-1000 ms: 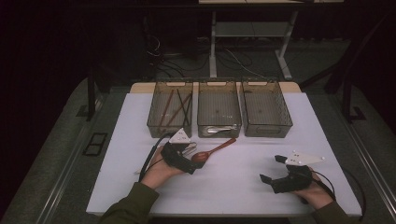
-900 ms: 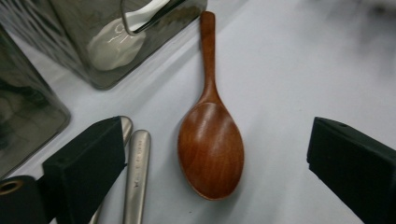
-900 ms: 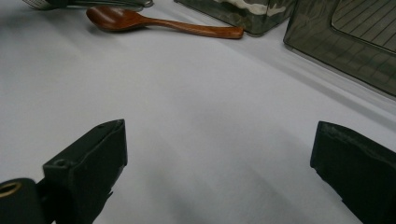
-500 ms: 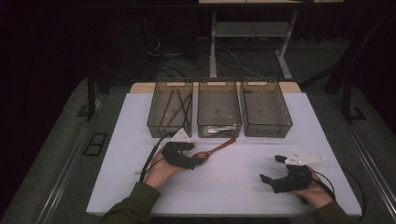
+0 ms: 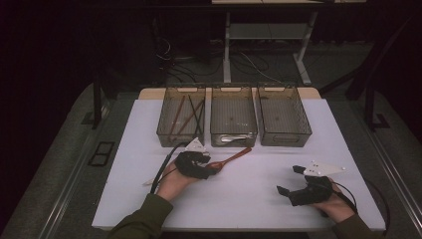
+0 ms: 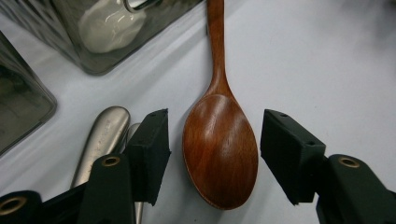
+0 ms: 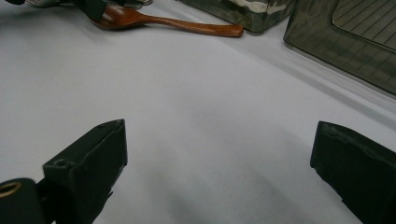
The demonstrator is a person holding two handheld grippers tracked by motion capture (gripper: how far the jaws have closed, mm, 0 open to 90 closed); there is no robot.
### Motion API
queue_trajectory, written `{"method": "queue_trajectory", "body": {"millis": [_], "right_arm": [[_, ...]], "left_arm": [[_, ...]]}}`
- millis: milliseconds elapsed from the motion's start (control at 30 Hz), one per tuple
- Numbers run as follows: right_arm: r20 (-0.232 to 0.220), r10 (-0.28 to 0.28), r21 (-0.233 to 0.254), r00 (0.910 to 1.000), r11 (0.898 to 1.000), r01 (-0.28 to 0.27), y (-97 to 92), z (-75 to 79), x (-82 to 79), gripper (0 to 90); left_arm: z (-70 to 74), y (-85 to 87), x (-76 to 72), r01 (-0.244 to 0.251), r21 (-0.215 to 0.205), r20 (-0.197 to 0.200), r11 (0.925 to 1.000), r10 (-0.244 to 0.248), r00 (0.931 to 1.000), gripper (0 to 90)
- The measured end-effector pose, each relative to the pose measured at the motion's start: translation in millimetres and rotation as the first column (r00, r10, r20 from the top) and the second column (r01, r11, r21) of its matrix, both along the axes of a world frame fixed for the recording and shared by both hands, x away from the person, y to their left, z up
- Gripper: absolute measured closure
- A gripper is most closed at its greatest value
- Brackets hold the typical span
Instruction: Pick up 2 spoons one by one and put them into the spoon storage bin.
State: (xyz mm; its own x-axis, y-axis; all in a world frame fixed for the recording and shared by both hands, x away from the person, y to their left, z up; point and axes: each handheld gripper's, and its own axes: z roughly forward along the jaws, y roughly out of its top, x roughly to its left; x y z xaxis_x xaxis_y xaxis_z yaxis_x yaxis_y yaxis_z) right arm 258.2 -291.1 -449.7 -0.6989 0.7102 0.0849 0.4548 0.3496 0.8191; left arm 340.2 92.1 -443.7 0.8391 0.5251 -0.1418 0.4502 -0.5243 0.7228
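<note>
The wooden spoon point(image 5: 230, 158) lies flat on the white table point(image 5: 249, 199), just near of the middle bin point(image 5: 233, 115) of three clear bins along the far edge. Its long axis runs diagonally: the bowl sits at the near-left end, the handle tip points far and to the right, toward the gap between the middle and right bins. The left gripper point(image 5: 211, 168) is set over the bowl end; the right gripper point(image 5: 287, 180) rests well apart on the near-right of the table. In the left gripper view the spoon bowl point(image 6: 220, 149) lies squarely between the two black pads point(image 6: 150, 148), rounded back upward, with the handle running straight away from the gripper along its line of sight. The jaws have just been closing and now stand half-narrowed, a slim gap showing on either side of the bowl, so no grip is made yet. A metal utensil point(image 6: 100, 140) lies just outside the left pad. The right gripper's jaws stand wide with nothing between them. Judgement: the left gripper is the nearer and needs only to finish closing across the bowl's width.
</note>
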Motion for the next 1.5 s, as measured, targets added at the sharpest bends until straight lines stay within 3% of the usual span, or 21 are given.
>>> {"method": "queue_trajectory", "body": {"millis": [467, 900, 1033, 1500], "right_arm": [[-0.001, -0.001, 0.001, 1.0, 1.0, 0.001, -0.3, 0.2, -0.1, 3.8], [-0.002, 0.0, 0.0, 1.0, 1.0, 0.0, -0.4, 0.2, -0.4, 3.8], [-0.003, -0.001, 0.0, 1.0, 1.0, 0.001, -0.4, 0.2, -0.3, 3.8], [-0.002, 0.001, 0.0, 1.0, 1.0, -0.001, -0.5, 0.1, -0.3, 3.8]], "left_arm": [[-3.7, -6.9, -2.5, 0.022, 0.045, -0.007, 0.9987, -0.022, 0.9997, 48.5], [-2.4, -13.1, -7.8, 0.067, 0.061, -0.015, 0.9959, -0.066, 0.9977, 69.9], [-1.3, -16.9, -9.9, 0.062, 0.107, 0.024, 0.9924, -0.065, 0.9976, 76.7], [0.0, -18.3, -10.4, 0.064, 0.128, 0.032, 0.9898, -0.068, 0.9971, 78.4]]}}
